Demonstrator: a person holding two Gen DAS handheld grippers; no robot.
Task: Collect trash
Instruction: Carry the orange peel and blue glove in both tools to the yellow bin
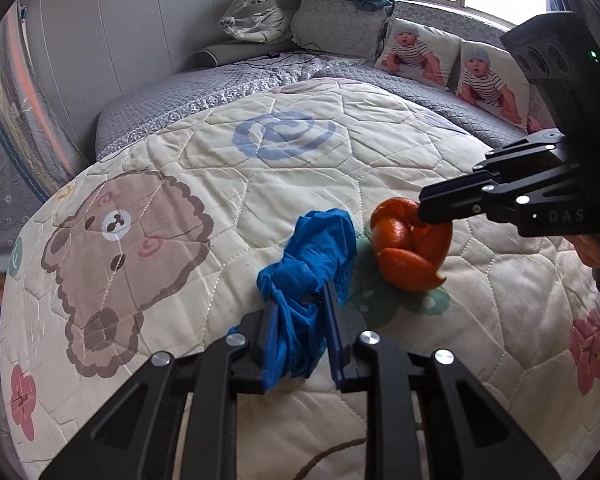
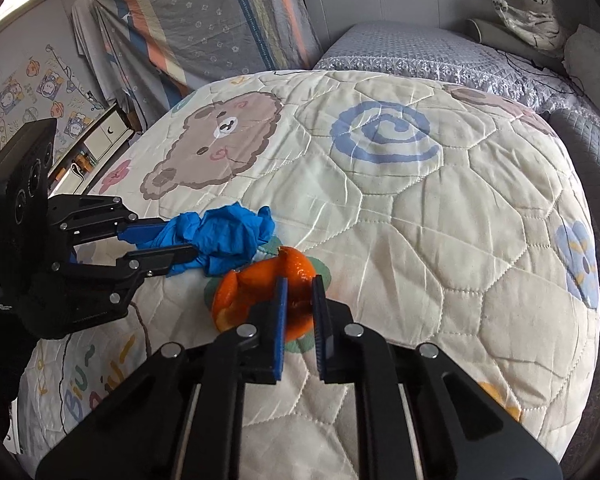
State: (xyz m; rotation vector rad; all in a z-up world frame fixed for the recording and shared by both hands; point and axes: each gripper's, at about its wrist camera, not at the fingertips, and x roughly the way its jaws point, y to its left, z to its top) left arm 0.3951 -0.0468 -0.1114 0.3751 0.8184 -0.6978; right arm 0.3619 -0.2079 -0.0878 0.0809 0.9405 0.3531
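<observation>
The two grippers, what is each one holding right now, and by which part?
Left gripper pinches the crumpled blue glove at its near end; right gripper clamps the orange peel by its near rim.

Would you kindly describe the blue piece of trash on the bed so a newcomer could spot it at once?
Start at the cream quilted blanket printed with a brown bear, covering the bed. Near its front edge, on a green flower print, two scraps lie side by side. The one meant is the crumpled blue thin glove, pinched by the left gripper; its neighbour is curled orange peel, held by the right gripper.
</observation>
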